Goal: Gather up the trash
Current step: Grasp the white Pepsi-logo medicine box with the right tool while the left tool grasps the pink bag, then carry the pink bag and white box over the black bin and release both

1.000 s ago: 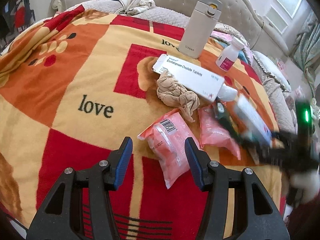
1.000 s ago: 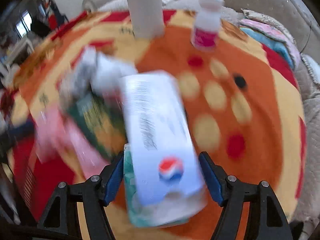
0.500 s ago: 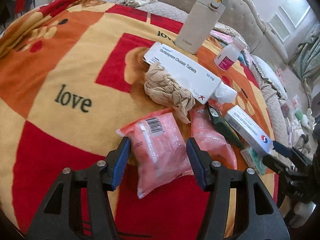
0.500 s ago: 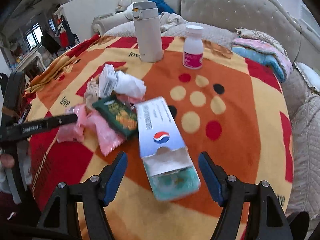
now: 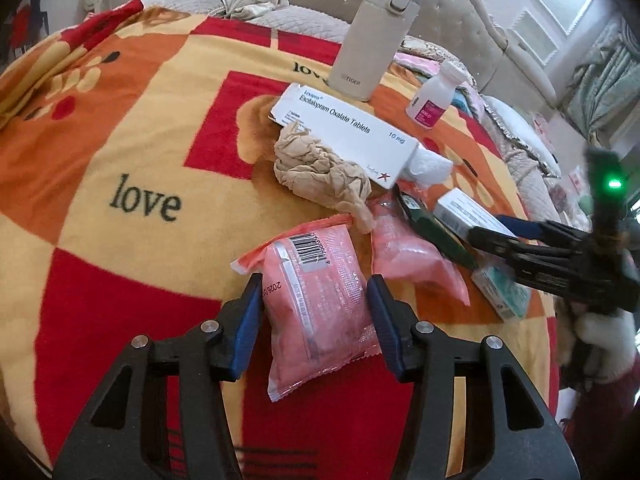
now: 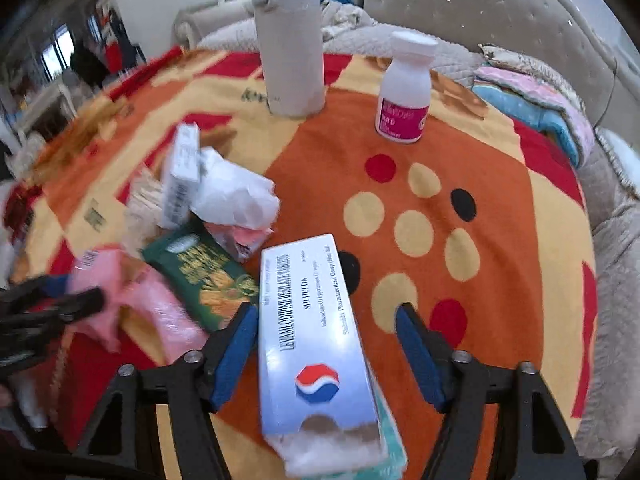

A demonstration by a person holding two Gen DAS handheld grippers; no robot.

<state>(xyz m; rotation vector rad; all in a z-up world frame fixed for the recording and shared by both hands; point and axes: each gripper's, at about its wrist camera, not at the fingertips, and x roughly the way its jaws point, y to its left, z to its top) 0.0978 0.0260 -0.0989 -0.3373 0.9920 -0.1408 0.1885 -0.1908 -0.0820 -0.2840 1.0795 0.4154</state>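
A pink packet with a barcode (image 5: 316,300) lies on the blanket between the fingers of my left gripper (image 5: 315,280). Its jaws are closing, with the pads at the packet's edges and no squeeze showing. A second pink packet (image 5: 412,256) and a green packet (image 6: 208,276) lie to the right. My right gripper (image 6: 326,311) straddles a white-and-blue medicine box (image 6: 316,328) resting on a teal box (image 6: 394,440). Those jaws are closing: the left pad is at the box, and a gap is left on the right. Crumpled brown paper (image 5: 320,172), white tissue (image 6: 236,196) and a long tablet box (image 5: 344,128) lie behind.
A tall beige flask (image 5: 376,40) and a white pill bottle with a magenta label (image 5: 436,96) stand upright at the back of the patterned blanket (image 5: 120,120). Folded cloths (image 6: 536,96) lie at the right edge. A padded sofa back rises behind.
My left gripper has moved forward until its fingers flank the barcoded pink packet. My right gripper has dropped closer over the white-and-blue box, and its jaws have narrowed.
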